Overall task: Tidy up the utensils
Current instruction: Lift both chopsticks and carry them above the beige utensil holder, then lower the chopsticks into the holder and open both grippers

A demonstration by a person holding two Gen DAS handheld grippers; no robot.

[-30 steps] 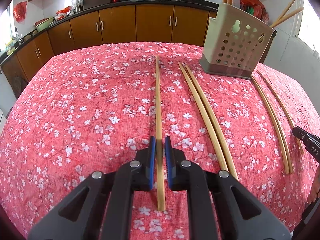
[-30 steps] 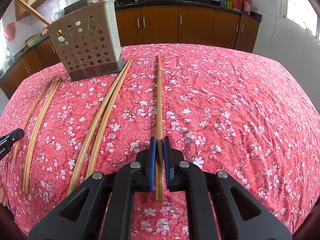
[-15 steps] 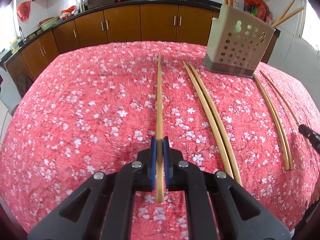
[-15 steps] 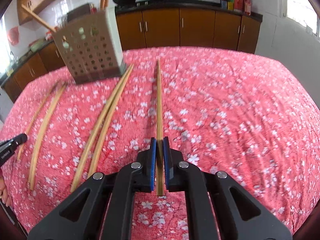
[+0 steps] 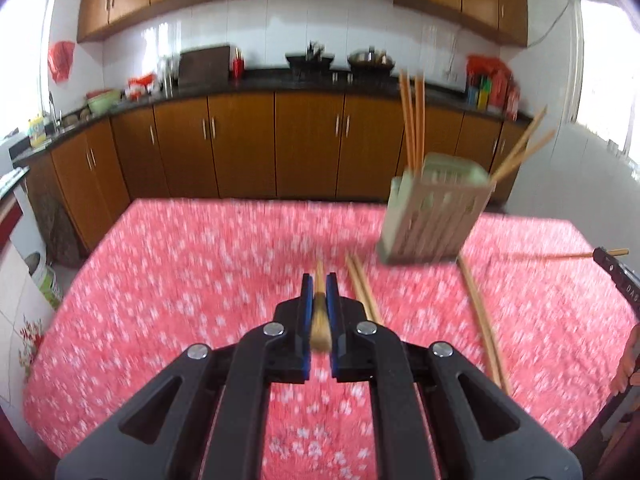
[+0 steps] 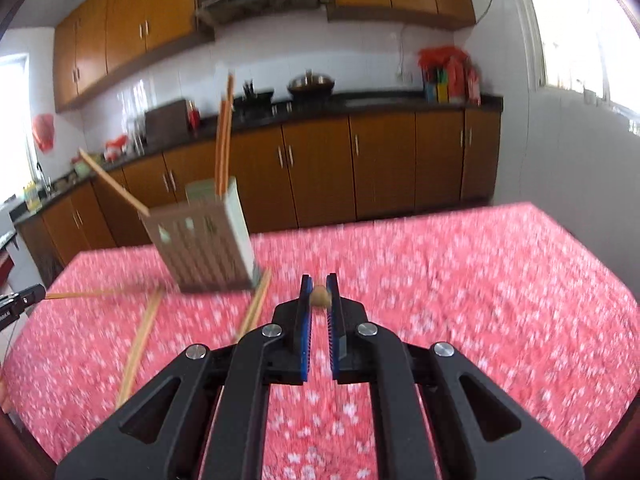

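My left gripper (image 5: 319, 284) is shut on a bamboo chopstick (image 5: 319, 322) and holds it above the red floral tablecloth (image 5: 180, 280). My right gripper (image 6: 319, 286) is shut on another chopstick (image 6: 319, 295), seen end-on, also raised. The beige perforated utensil holder (image 5: 430, 220) stands at the back right in the left wrist view and back left in the right wrist view (image 6: 204, 244), with several chopsticks upright in it. A chopstick pair (image 5: 362, 292) and another pair (image 5: 482, 320) lie on the cloth. Both views are motion-blurred.
Brown kitchen cabinets (image 5: 240, 144) and a black counter with pots run behind the table. The right gripper's tip with its chopstick shows at the right edge of the left wrist view (image 5: 612, 266). The left gripper's tip shows at the left edge of the right wrist view (image 6: 20, 300).
Both grippers have lifted and tilted up, each raising its chopstick off the cloth. The views now look level across the table toward the cabinets.
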